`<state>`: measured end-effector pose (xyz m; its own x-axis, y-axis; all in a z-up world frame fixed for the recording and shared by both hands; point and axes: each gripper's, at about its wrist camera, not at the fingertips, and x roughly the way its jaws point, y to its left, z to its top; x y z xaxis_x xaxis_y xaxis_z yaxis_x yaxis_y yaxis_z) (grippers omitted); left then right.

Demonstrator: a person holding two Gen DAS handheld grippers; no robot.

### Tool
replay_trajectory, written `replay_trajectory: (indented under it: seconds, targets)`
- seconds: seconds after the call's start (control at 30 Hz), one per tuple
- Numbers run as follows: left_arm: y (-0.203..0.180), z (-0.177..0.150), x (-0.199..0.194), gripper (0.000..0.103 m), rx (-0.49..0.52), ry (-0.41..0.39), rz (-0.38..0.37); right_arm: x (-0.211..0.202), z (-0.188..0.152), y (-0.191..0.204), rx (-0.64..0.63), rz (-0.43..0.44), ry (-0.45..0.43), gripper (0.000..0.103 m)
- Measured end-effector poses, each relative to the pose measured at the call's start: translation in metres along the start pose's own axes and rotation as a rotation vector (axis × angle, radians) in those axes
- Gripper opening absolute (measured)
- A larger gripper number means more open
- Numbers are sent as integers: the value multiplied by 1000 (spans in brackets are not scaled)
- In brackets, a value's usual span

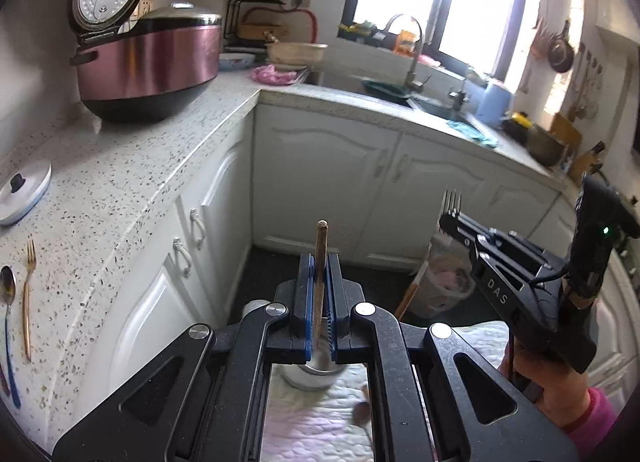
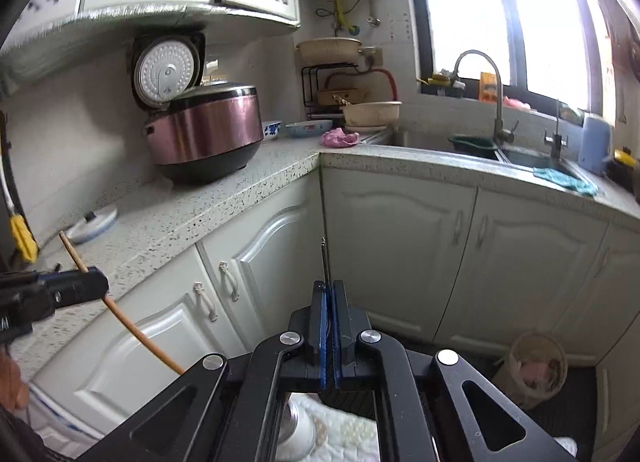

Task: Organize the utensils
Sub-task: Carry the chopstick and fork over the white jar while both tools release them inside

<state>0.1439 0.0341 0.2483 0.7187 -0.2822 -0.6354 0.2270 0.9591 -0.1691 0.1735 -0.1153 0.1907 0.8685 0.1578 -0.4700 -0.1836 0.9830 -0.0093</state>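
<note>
Above the near cup (image 1: 314, 376), my left claw (image 1: 320, 294) grips a wooden stick (image 1: 321, 246), right claw (image 2: 329, 326) a fork (image 2: 325, 258); next, I judge, both go in.

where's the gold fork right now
In the left wrist view, the gold fork lies on the speckled counter at the far left, tines pointing away, just right of a blue-handled spoon.

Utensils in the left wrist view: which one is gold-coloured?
The slim gold fork lying on the speckled countertop. Beside it lies a silver spoon with a blue handle; the held utensils are a brown wooden stick and a silver fork.
</note>
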Motion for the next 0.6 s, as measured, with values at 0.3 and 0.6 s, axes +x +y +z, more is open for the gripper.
replay_trajectory:
  seconds: [0.3, 0.6]
  targets:
    - [9, -37, 71, 4, -26, 112, 53, 63, -44, 17, -35, 6, 93, 2]
    - [8, -63, 100, 4, -42, 166, 52, 88, -82, 18, -19, 83, 220, 2]
